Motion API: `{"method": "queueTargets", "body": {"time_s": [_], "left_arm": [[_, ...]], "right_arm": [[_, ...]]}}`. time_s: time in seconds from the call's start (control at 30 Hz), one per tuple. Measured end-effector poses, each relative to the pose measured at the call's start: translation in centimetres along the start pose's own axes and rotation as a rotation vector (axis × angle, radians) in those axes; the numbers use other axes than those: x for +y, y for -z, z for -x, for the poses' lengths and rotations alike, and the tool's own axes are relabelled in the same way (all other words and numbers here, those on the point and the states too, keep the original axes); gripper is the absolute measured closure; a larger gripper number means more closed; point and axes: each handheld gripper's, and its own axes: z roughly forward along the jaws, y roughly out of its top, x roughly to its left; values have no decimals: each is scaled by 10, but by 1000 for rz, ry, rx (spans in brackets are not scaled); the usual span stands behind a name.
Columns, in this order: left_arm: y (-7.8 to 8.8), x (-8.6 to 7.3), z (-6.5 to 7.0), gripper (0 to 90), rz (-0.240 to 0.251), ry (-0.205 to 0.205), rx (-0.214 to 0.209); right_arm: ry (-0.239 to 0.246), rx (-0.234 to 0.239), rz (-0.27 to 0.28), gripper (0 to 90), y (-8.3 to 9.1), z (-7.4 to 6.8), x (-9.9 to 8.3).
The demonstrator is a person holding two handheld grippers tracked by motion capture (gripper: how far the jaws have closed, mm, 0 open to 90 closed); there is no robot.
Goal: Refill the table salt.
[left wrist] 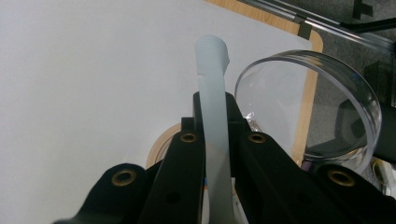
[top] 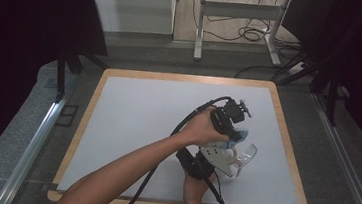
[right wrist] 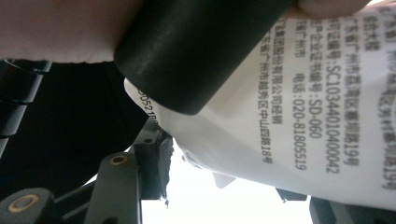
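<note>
In the left gripper view my left gripper [left wrist: 215,114] is shut on a translucent white plastic strip [left wrist: 211,65] with a rounded, ribbed tip that sticks out past the jaws. A clear round dish [left wrist: 308,107] stands tilted just to its right. In the right gripper view a white packet [right wrist: 299,121] printed with black text lies between the jaws of my right gripper [right wrist: 238,186], which grips it. From above, both grippers meet at the table's right middle: the left gripper [top: 234,129] over the right gripper [top: 226,162], with the dish [top: 248,153] beside them.
The white mat [top: 141,128] covers a wood-edged table [top: 86,123]. A roll of tape [left wrist: 161,144] lies under the left jaws. The left hand's black handle [right wrist: 196,51] crosses close in front of the right gripper's camera. Cables trail from both grippers toward the front edge.
</note>
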Motion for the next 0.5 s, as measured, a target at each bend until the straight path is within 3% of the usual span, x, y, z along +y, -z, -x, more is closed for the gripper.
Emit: {"method": "queueTargets", "body": {"time_s": [0.5], "left_arm": [[2, 0, 0, 900, 0, 0, 4]], "right_arm": [[6, -1, 3, 472, -1, -1, 2]]}}
